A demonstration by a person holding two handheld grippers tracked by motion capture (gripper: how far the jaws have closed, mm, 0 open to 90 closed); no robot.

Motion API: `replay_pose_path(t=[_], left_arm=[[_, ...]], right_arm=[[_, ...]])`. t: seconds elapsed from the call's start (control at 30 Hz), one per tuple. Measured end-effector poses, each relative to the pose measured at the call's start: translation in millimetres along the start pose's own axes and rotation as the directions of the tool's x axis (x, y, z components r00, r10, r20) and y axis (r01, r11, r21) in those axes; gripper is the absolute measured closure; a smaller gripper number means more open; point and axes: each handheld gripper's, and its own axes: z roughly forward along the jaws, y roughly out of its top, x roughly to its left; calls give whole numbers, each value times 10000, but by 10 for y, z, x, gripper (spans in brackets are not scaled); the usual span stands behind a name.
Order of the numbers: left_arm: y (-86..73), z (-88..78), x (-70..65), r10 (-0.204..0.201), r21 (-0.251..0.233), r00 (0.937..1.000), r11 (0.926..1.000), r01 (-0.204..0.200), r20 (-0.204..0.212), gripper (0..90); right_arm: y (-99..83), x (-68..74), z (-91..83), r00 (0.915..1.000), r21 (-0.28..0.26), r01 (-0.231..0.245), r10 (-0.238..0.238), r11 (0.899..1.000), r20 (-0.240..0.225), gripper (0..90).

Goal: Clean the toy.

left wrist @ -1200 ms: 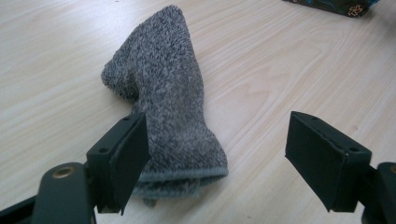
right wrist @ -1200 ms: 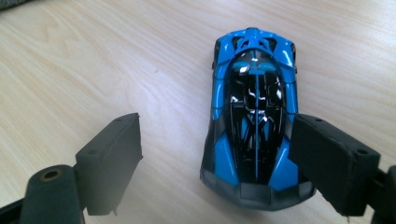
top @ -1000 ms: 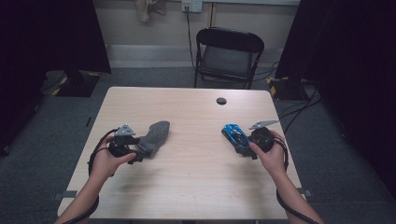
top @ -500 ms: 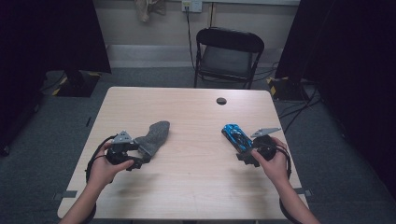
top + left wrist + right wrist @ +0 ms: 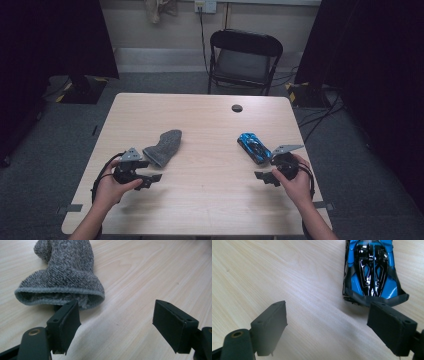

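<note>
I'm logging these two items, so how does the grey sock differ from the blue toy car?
The grey sock is soft knit fabric lying limp, its open cuff toward the left gripper. The blue toy car is hard, glossy, blue and black, near the right gripper. Both lie on the table, neither one gripped.

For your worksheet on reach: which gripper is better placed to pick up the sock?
Left. The left gripper sits open beside the sock, its cuff nearest; the right gripper is by the car.
</note>
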Motion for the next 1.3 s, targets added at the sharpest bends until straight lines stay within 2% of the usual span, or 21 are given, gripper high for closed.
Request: replay_pose_path(t=[0.13,0.37,0.47,0.57,0.8,0.83,0.97,1.1,1.17,1.23,1.27,1.3], left_arm=[[-44,-20,2,45,49,10000,10000,-45,-56,218],[-132,-17,1,189,122,9998,9997,-189,20,214],[-166,-9,4,313,161,9995,9994,-313,-19,213],[-190,-1,2,475,269,9988,9985,-473,-79,210],[-256,30,-11,555,360,9984,9978,-552,-62,204],[-262,33,-11,698,454,9976,9965,-696,-39,204],[-281,50,-23,861,530,9963,9949,-860,-2,205],[-290,48,-14,1044,541,9944,9932,-1034,-165,205],[-296,48,-13,1195,638,9925,9910,-1176,-275,205],[-309,54,-11,1031,626,9944,9929,-1014,-246,206],[-315,54,-3,1198,719,9922,9905,-1173,-329,205],[-315,54,-3,1198,719,9922,9905,-1173,-329,205]], right_arm=[[-51,8,0,10000,-34,-86,86,10000,-26,155],[-123,50,15,10000,-5,40,-40,10000,25,155],[-167,61,39,10000,-59,-41,41,10000,-82,156],[-215,80,60,10000,-59,-27,27,10000,1,158],[-352,69,106,9998,46,-185,185,9998,-5,153],[-367,65,111,9998,53,-192,192,9998,-2,155],[-410,63,125,10000,1,-82,82,10000,50,152],[-452,71,134,9999,-48,76,-75,10000,145,149],[-466,77,133,9994,-79,287,-285,9996,211,147],[-494,100,138,9979,-186,541,-534,9984,368,147],[-506,112,142,9965,-205,699,-689,9973,469,139],[-516,116,143,9964,-282,687,-672,9972,508,139]])
